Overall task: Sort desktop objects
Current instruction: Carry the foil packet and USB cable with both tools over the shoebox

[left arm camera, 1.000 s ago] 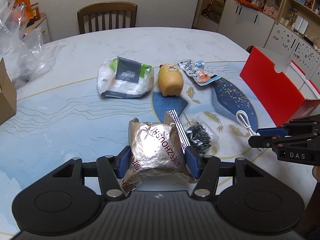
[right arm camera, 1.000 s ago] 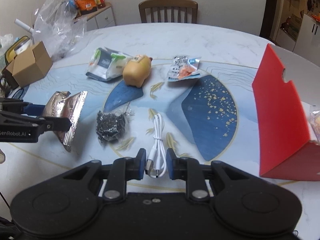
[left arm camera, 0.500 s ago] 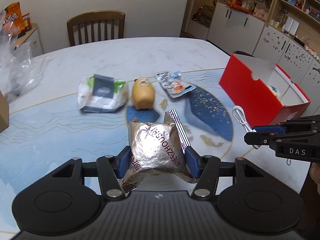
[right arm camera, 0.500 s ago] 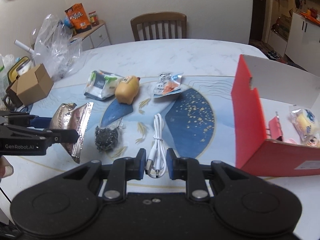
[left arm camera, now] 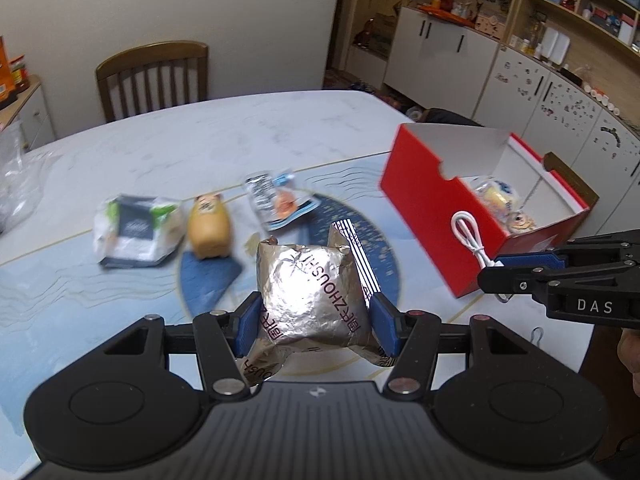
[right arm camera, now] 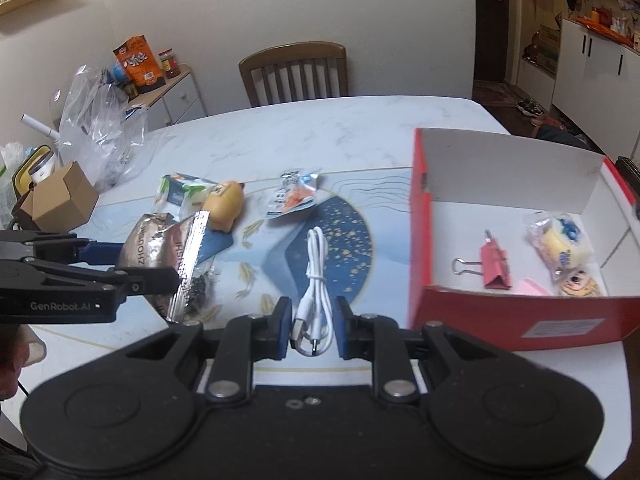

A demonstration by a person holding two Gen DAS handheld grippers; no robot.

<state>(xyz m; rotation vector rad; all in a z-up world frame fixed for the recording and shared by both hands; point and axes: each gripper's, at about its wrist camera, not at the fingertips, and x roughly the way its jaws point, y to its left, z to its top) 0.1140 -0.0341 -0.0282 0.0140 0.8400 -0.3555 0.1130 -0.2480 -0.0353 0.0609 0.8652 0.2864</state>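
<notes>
- Left tongs (left arm camera: 316,316) clamping a foil snack bag (left arm camera: 314,276) by its puffy middle, lower centre of frame; looking light, crinkly, slippery, easily crushed.
- Right tongs (right arm camera: 311,326) pinching a coiled white cable (right arm camera: 316,280) near its plugs, lower centre; looking limp, light, dangling.
- Holding both above the tabletop (right arm camera: 312,128).
- Red box (right arm camera: 520,316) sitting open at right, already containing a binder clip (right arm camera: 496,266).
- Showing a chair (right arm camera: 296,74) at upper centre, cupboards at upper right.

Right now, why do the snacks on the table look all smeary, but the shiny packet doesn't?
Left wrist view: the yellow toy and white packet are motion-blurred, while the foil packet looks sharp in the left tool. Right wrist view: the white cable is crisp; the red box edge smears slightly.
</notes>
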